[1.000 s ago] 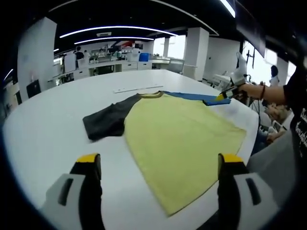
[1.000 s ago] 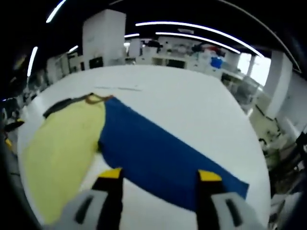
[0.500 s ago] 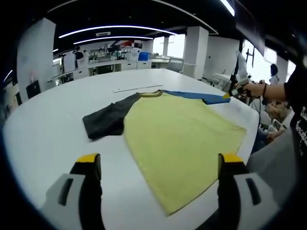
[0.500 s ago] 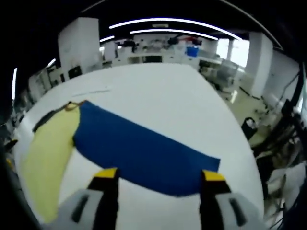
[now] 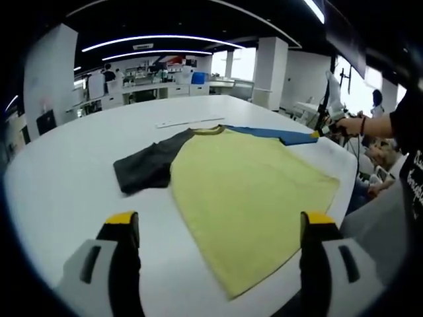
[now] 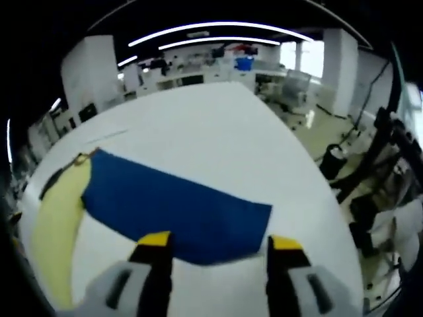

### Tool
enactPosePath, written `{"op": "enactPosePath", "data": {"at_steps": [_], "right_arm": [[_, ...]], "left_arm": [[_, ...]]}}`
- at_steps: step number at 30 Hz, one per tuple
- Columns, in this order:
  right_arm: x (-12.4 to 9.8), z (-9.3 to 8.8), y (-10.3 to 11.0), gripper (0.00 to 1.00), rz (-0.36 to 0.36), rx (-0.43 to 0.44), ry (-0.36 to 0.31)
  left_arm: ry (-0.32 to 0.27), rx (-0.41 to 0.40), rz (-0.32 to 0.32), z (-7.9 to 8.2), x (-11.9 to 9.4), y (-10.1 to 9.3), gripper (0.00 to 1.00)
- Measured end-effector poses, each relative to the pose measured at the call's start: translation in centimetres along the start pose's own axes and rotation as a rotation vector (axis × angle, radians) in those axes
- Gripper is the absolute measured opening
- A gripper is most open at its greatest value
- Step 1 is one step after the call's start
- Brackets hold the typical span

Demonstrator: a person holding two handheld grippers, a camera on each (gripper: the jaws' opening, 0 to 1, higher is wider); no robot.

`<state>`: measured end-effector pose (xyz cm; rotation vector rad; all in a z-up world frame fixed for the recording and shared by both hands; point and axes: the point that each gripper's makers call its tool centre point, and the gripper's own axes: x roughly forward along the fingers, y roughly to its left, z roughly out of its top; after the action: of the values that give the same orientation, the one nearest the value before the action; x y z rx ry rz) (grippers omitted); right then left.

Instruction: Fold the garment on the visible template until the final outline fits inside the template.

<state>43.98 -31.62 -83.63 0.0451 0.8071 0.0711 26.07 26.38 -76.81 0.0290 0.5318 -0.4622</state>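
A shirt with a yellow-green body, a dark grey sleeve and a blue sleeve lies flat on the white table. My left gripper hovers open over the near hem. At the far right, a hand holds my right gripper at the blue sleeve's end. In the right gripper view, the blue sleeve runs from the yellow body toward me. Its cuff end lies between the jaws of my right gripper, which stand open.
A thin pale strip lies on the table beyond the collar. The table edge curves close on the right, with chairs and black stands past it. A person's arm reaches in from the right. Workbenches line the back.
The right gripper view has slid outward along the blue sleeve to its cuff end. In the left gripper view the right gripper has drifted slightly right. The left gripper has stayed put.
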Motion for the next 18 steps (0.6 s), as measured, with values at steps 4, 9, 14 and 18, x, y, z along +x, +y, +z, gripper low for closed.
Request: {"op": "enactPosePath", "data": {"at_steps": [4,9,14,18], "right_arm": [[-0.4,-0.7,-0.2,0.38,-0.015,0.012,0.011],[0.5,-0.4,-2.6,0.17,-0.034,0.08,0.0],[0.3,-0.1,-2.8,0.1,-0.022,0.143,-0.031],[-0.2,-0.4,-1.6,0.04,-0.022,0.113,-0.039]], "left_arm": [[-0.005,0.001,0.005,0.2,-0.1,0.1,0.99],[0.001,0.006,0.011,0.2,-0.3,0.2,0.99],[0.005,0.012,0.019,0.1,-0.5,0.4,0.99],[0.001,0.012,0.023,0.2,-0.7,0.6,0.99]]}}
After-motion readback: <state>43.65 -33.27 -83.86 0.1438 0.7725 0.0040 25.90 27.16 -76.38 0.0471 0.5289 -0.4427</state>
